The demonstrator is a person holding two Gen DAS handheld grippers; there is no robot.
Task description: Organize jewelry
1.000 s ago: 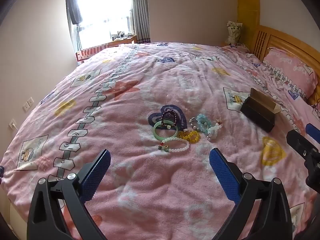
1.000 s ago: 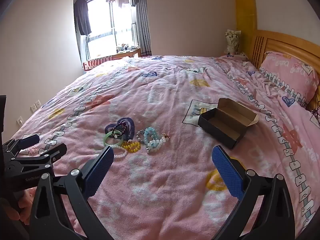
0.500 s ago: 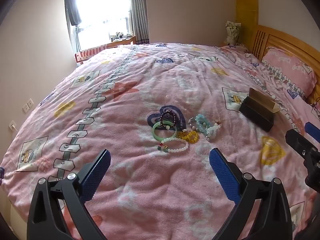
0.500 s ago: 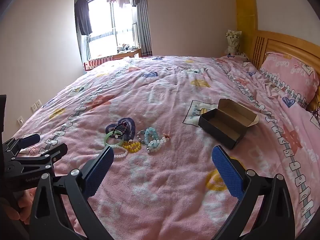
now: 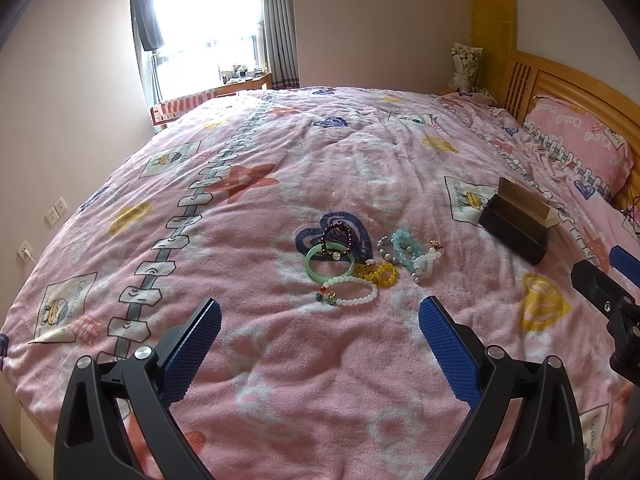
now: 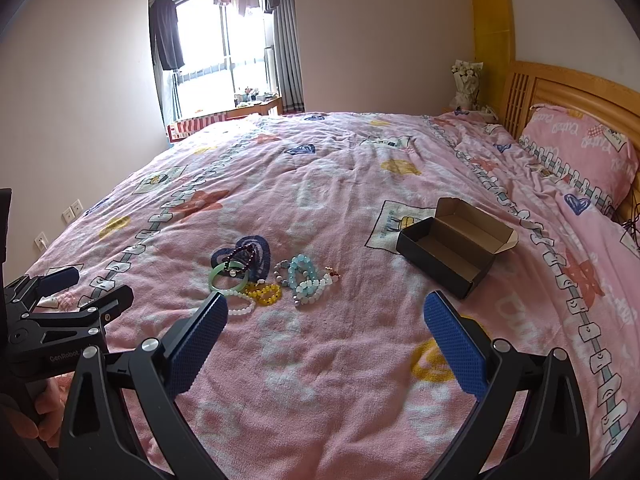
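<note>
Several bracelets lie in a cluster on the pink bedspread: a green bangle (image 5: 330,263) (image 6: 226,276), a dark red bead bracelet (image 5: 338,236), a white bead bracelet (image 5: 352,292), a yellow one (image 5: 378,273) (image 6: 264,293) and pale blue ones (image 5: 408,248) (image 6: 306,280). An open black box (image 5: 514,222) (image 6: 452,252) lies empty to their right. My left gripper (image 5: 320,334) is open and empty, above the bed short of the cluster. My right gripper (image 6: 326,330) is open and empty, in front of the cluster and the box.
The pink bedspread (image 5: 280,184) covers the whole bed. A pink pillow (image 6: 580,144) and wooden headboard (image 6: 568,88) are at the right. The left gripper shows at the left edge of the right wrist view (image 6: 60,300); the right one at the right edge of the left view (image 5: 612,284).
Both grippers have drawn back slightly from the bracelets and tilted up a little. Nothing on the bed has moved.
</note>
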